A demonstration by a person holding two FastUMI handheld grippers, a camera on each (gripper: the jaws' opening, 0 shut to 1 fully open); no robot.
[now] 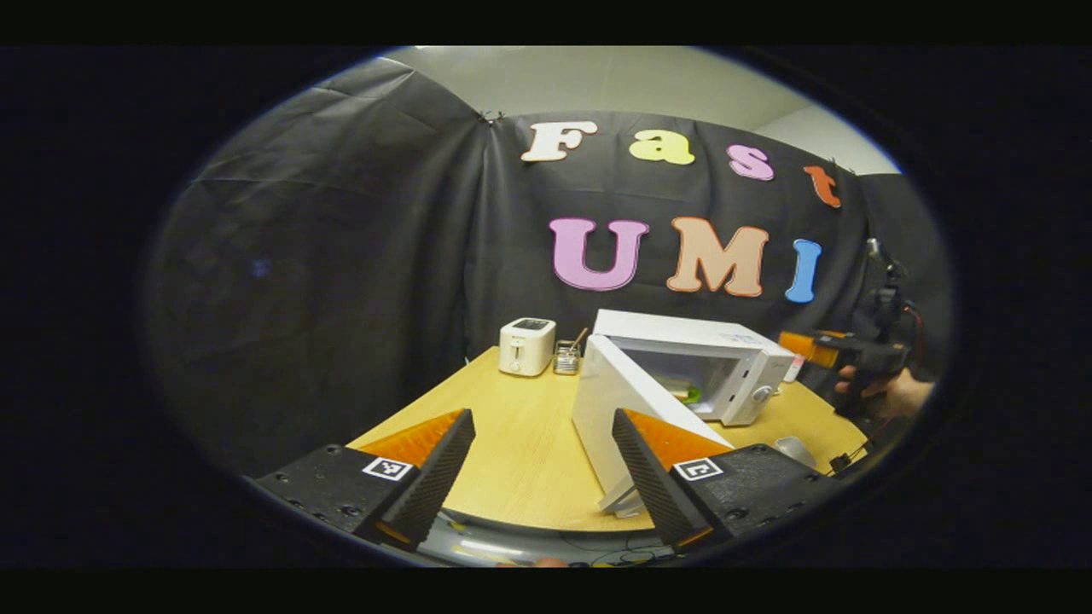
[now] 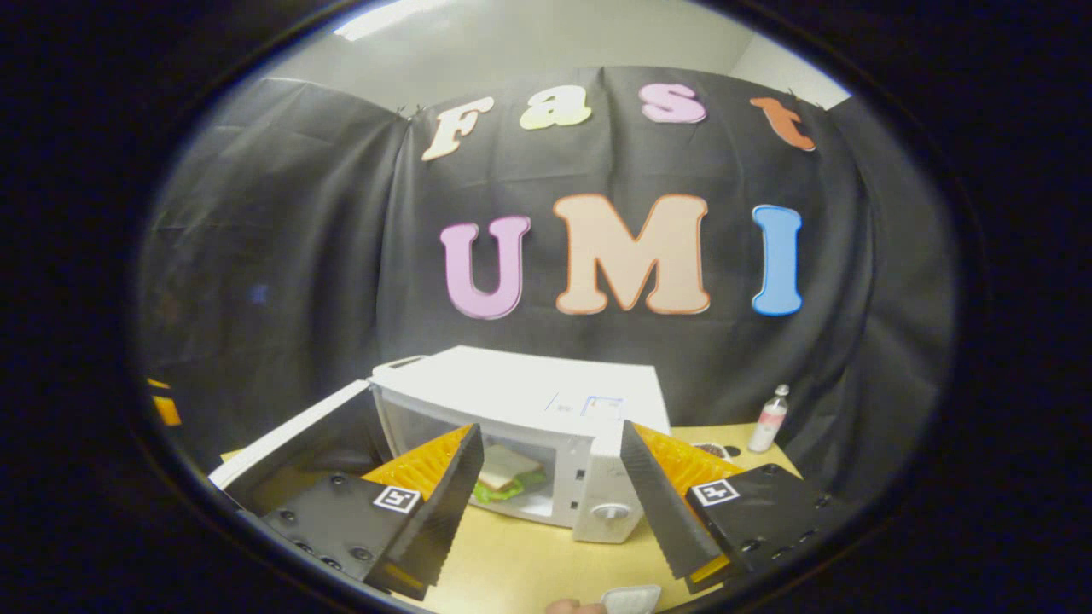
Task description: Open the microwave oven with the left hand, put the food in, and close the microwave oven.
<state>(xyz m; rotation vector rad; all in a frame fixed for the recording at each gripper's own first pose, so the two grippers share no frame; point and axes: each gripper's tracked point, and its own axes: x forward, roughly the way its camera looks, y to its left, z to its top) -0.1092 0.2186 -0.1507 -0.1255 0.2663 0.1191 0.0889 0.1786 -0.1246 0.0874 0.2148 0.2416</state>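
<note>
We see the sandwich (image 2: 503,474) inside the open microwave (image 2: 546,401); both released grippers, left (image 1: 542,473) and right (image 2: 550,499), hover near.

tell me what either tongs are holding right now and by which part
Nothing is held. The left tongs and right tongs both stand open and empty; the sandwich lies inside the open microwave.
</note>
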